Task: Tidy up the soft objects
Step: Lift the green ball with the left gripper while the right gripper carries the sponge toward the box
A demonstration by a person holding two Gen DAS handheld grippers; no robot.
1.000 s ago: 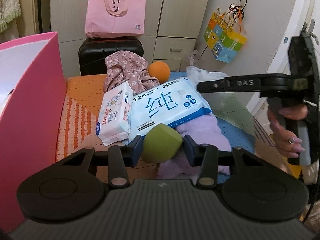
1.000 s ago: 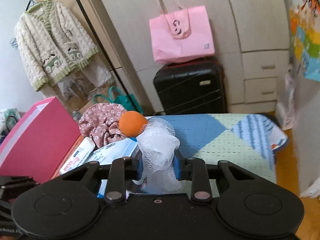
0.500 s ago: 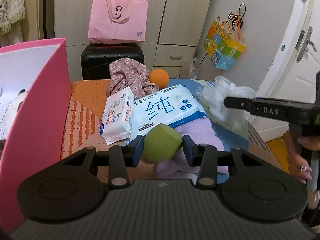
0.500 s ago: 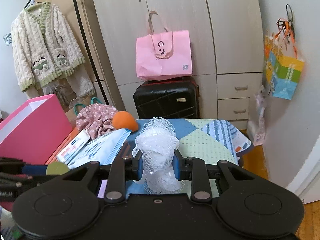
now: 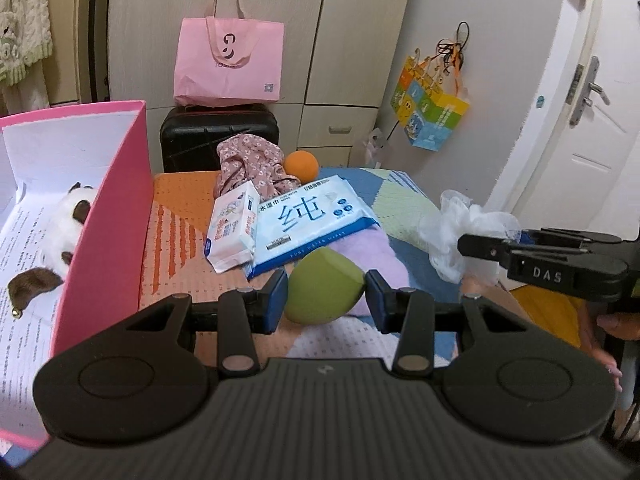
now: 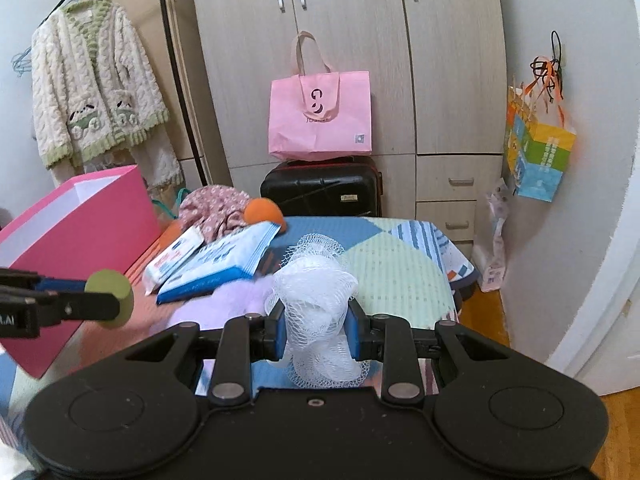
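My left gripper (image 5: 326,296) is shut on a green sponge (image 5: 320,288) and holds it above the patchwork table (image 5: 404,200); the sponge also shows in the right wrist view (image 6: 110,294). My right gripper (image 6: 316,326) is shut on a white mesh bath puff (image 6: 316,312), which also shows at the right in the left wrist view (image 5: 460,232). A pink box (image 5: 108,216) with a plush toy (image 5: 68,224) inside stands at the left. A lilac towel (image 5: 372,248), two wipe packs (image 5: 312,220), a floral cloth (image 5: 252,160) and an orange ball (image 5: 301,165) lie on the table.
A black suitcase (image 6: 324,190) with a pink tote bag (image 6: 320,116) on it stands behind the table, before a wardrobe (image 6: 352,40). A colourful bag (image 6: 538,156) hangs on the right wall. A cardigan (image 6: 88,88) hangs at the left. A white door (image 5: 592,128) is at the right.
Both grippers have drawn back and risen with their loads. The pink box's inside and the plush toy have come into the left wrist view. The right gripper has moved right of the left one.
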